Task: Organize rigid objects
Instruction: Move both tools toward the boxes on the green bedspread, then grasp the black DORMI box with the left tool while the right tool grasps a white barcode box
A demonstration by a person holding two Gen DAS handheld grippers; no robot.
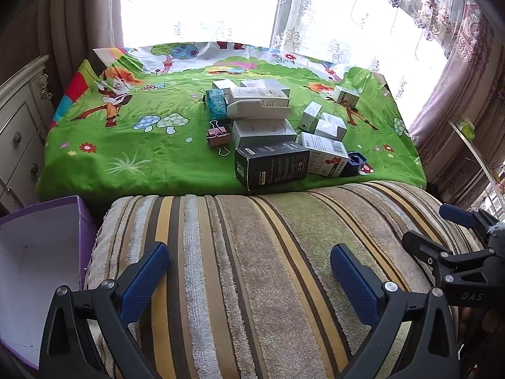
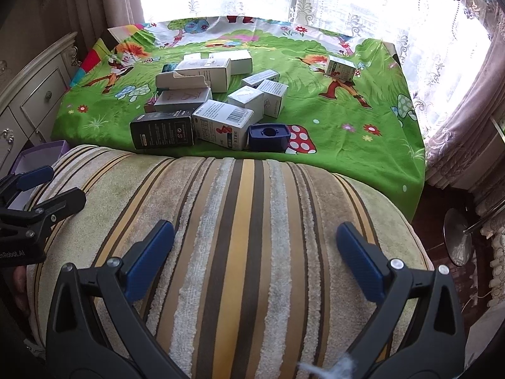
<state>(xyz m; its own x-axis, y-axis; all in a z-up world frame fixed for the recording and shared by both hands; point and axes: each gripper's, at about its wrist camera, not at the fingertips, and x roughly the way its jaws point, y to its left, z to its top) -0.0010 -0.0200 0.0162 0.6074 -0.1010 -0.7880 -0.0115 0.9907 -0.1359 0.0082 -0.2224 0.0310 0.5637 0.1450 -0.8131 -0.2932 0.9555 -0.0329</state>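
- Your left gripper (image 1: pixel 251 260) hangs over the striped cushion (image 1: pixel 252 252) with its blue pads spread wide and nothing between them.
- Your right gripper (image 2: pixel 255 241) sits over the same cushion, just beside the left one, jaws also wide apart and holding nothing.
- The boxes you are sorting lie in a loose cluster on the green cartoon cloth (image 1: pixel 126 145), beyond the cushion's far edge.
- Nearest you in that cluster is the black box (image 1: pixel 271 165), lying on its side at the cloth's near edge.
- Touching its right side is a white box with a barcode (image 2: pixel 222 123), and just right of that a small dark blue box (image 2: pixel 268 137) with a round hole in its top.
- Behind them, grey and white cartons are piled against each other; one white box (image 2: pixel 341 68) stands apart toward the far right.
- A pink binder clip (image 1: pixel 217 134) lies just left of the pile.
- An open purple box (image 1: pixel 38 252) with a white inside sits at your left, beside the cushion.
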